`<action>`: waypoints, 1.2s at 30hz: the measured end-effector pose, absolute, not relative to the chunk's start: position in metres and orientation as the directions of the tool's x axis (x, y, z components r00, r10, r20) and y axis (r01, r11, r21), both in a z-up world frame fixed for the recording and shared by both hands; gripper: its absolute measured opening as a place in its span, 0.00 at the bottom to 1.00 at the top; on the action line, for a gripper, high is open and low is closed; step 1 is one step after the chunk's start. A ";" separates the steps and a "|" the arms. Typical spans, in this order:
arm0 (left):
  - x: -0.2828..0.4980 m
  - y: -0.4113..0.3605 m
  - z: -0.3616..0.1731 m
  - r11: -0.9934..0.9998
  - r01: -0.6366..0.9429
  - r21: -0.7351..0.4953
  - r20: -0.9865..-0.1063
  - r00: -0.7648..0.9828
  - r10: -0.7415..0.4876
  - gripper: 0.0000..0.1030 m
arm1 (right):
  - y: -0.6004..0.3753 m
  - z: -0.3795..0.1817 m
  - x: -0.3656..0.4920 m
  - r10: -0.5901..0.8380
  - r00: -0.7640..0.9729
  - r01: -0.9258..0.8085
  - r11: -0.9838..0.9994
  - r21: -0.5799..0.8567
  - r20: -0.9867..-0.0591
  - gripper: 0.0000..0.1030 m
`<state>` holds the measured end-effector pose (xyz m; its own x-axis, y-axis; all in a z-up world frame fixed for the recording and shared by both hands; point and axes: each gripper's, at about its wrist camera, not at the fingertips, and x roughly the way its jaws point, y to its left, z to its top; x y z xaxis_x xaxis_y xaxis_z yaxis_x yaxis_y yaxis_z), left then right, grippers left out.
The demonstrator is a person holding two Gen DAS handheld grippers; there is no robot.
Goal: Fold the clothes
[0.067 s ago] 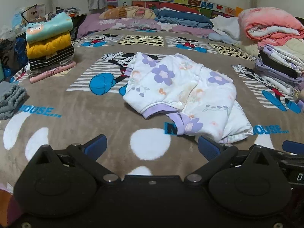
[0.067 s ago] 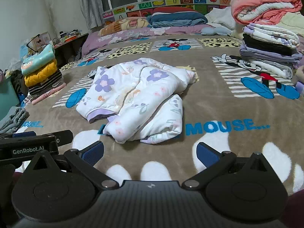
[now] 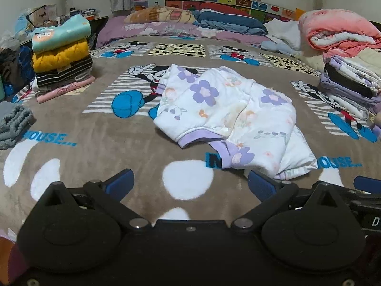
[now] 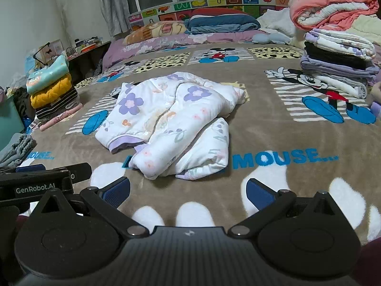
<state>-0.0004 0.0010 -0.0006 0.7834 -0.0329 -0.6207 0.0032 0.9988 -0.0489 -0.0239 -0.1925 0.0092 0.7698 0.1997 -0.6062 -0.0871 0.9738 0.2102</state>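
bedroom setting: a bed covered by a brown cartoon-mouse blanket (image 3: 100,143) carries all items, with a window and a colourful headboard (image 3: 214,0) at the far end.

landmark: the white floral garment (image 3: 228,109), crumpled and unfolded, lies near the middle of the blanket. it has purple flower prints and purple cuffs, and one sleeve is bunched over the body.

positions relative to the garment:
- far left of it, at the bed edge: a stack of folded clothes (image 3: 62,54), teal on top, then yellow, striped and pink.
- left and nearer the camera: a grey ribbed item (image 3: 12,124) at the blanket edge.
- far right of it: a second folded stack (image 4: 338,64) of white, black and lavender pieces.
- behind that stack: a rolled pink quilt (image 4: 333,7).
- behind the garment: pillows and a purple cover (image 3: 166,28) against the headboard.

left hand-held gripper (image 3: 190,186): jaws spread wide, nothing between the blue pads, held just short of the garment's near edge and not touching it.

right hand-held gripper (image 4: 188,190): jaws likewise spread wide and empty, hovering above the blanket, apart from the garment. the left unit's body shows at the left edge of the right wrist view.
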 end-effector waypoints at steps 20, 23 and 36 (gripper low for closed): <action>0.003 0.002 -0.007 0.997 0.009 -0.074 -0.626 0.778 -0.053 1.00 | -0.195 0.004 -0.020 0.202 0.764 -0.083 0.973 0.217 -0.613 1.00; 0.004 0.001 -0.007 0.997 0.009 -0.075 -0.628 0.776 -0.054 1.00 | -0.194 0.004 -0.020 0.201 0.765 -0.084 0.973 0.215 -0.611 1.00; 0.003 0.002 -0.008 0.996 0.011 -0.089 -0.628 0.775 -0.064 1.00 | -0.194 0.001 -0.021 0.204 0.765 -0.088 0.973 0.214 -0.611 1.00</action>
<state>0.0029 0.0023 -0.0079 0.7752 -0.0645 -0.6285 0.0108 0.9960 -0.0888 -0.0205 -0.1941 0.0014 0.7646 0.2040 -0.6114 -0.0882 0.9728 0.2142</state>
